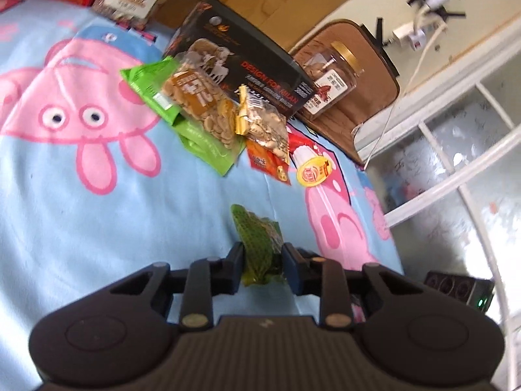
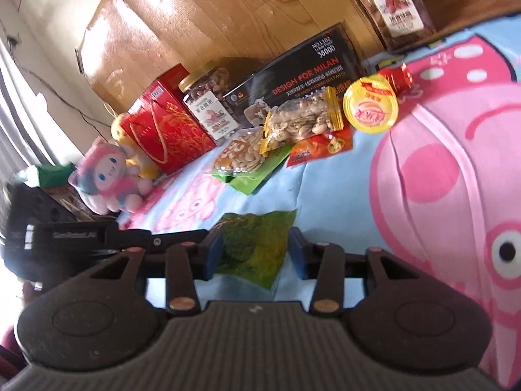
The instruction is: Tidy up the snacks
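Cartoon-print blue bedsheet [image 1: 81, 228]; snack packets [image 1: 202, 110], black box [image 1: 247, 62]

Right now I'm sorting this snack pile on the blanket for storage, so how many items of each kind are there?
Clear gold-lidded plastic jars: 2
Boxes: 2, black printed cardboard, red gold-patterned gift
Sealed snack bags: 5
Yellow foil-lidded round cup: 1
Total: 10

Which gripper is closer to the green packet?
Left. The left gripper is clamped on the green packet, with both pads touching it. The right gripper straddles the same packet with its jaws open, and a gap shows on one side.
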The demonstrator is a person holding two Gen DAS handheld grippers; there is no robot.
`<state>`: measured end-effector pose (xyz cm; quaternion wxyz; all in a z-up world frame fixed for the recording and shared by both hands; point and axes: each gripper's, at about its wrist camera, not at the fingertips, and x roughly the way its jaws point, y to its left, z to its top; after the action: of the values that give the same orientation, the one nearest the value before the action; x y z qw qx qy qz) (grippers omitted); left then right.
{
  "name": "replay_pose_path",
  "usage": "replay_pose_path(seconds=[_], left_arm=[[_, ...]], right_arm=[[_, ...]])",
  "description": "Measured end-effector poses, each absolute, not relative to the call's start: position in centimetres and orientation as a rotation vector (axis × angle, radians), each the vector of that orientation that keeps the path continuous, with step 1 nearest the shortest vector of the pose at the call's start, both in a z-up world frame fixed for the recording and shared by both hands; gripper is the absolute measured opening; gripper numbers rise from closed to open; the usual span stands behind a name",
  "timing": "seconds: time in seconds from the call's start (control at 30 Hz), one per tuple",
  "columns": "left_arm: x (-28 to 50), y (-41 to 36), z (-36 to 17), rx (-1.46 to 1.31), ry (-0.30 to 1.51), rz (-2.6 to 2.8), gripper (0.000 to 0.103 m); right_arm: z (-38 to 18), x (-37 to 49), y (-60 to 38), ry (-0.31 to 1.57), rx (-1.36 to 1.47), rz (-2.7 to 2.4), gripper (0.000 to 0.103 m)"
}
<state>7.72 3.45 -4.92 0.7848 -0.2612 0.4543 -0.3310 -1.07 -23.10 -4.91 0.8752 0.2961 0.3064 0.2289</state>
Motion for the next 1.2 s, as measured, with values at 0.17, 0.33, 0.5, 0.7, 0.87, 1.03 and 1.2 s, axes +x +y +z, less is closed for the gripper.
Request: replay_pose_path(seconds=[0.17,0.33,0.5,0.7,0.87,1.03,1.2], left_arm=[[8.3,4.4,-5.5,-0.672,1.011,-0.744,0.025],[7.9,3.9,-4.1,-0.664,0.978,-0.797,0.025],[8.5,3.6,-2.0,-0.612,0.926,-0.808,0.025],[11.8,2.1,2.9,-0.462,0.810,-0.803,0.025],[17.9,-0.3,6.0,-0.368,0.725,-0.733,0.026],[24.1,-2.6,5.6,-0.343,0.684,-0.628,0.034],[27.1,-3.2,3.3,-0.325,0.703,-0.528,0.037]], right_arm=[[-3.7,-3.1,-20.9,0.598,0.391,0.483,0.071],[-2.7,-3.8,-18.4,0.531,0.152,0.417,0.070],[-1.5,-2.6,-18.5,0.473,0.157,0.429,0.060],[0.7,1.3,-18.7,0.372,0.109,0.388,0.057],[3.1,8.2,-19.9,0.340,0.102,0.378,0.057],[3.1,14.6,-21.4,0.418,0.111,0.308,0.058],[1.6,13.6,-23.8,0.454,0.169,0.298,0.058]])
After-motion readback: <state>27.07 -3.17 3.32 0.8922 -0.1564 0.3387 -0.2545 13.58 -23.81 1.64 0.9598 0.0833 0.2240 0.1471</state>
